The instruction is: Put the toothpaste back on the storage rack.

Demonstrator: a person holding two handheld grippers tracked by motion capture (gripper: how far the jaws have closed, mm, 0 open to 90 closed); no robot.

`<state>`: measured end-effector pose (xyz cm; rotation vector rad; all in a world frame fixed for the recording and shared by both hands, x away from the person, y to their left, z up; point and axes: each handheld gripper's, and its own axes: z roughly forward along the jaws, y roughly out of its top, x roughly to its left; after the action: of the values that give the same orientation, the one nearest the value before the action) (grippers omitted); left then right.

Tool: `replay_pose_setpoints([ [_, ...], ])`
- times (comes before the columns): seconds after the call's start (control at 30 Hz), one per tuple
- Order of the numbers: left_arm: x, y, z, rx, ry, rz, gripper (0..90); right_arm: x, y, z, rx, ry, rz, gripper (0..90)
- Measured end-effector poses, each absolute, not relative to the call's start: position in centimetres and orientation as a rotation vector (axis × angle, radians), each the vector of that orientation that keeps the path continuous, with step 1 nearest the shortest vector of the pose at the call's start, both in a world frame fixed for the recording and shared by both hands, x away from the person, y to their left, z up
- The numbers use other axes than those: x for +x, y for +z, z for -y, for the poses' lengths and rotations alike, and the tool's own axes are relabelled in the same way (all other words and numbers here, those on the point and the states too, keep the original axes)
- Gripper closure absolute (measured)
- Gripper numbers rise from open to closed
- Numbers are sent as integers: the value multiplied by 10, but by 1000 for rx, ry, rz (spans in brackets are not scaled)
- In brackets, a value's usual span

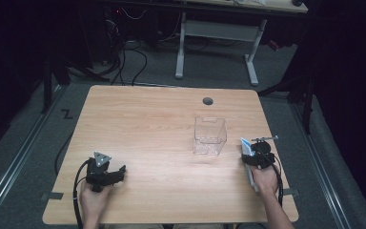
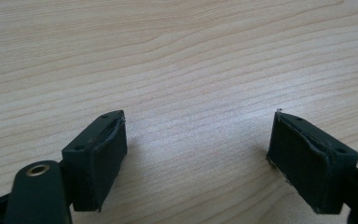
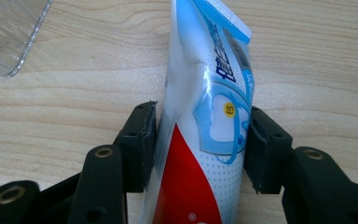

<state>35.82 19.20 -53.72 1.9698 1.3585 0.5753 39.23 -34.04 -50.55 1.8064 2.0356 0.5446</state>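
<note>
A white, blue and red toothpaste tube (image 3: 205, 121) stands between the jaws of my right gripper (image 3: 200, 140), which is shut on it near the table's right edge. From above, the tube (image 1: 248, 149) pokes out past the right gripper (image 1: 259, 157), its crimped end toward the far side. A clear plastic box (image 1: 209, 136) stands open-topped just left of it; its corner (image 3: 9, 32) shows at the upper left of the right gripper view. My left gripper (image 1: 108, 172) rests low at the front left, open, its two pads (image 2: 103, 158) wide apart over bare wood.
The wooden table (image 1: 147, 124) has a round cable hole (image 1: 208, 101) near its far edge. Beyond it stand a white desk frame (image 1: 217, 43) and loose cables on the grey floor. Dark curtains close in both sides.
</note>
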Motion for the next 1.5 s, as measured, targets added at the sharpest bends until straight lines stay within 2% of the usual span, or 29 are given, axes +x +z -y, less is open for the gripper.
replay_pose_setpoints([
  [0.63, 359, -537, -192, 1966, 577, -1362, 195, 396, -500, 350, 1892, 605, -2084, 648],
  [1.5, 359, -537, -192, 1968, 578, -1360, 193, 390, -492, 344, 1813, 588, -2158, 699],
])
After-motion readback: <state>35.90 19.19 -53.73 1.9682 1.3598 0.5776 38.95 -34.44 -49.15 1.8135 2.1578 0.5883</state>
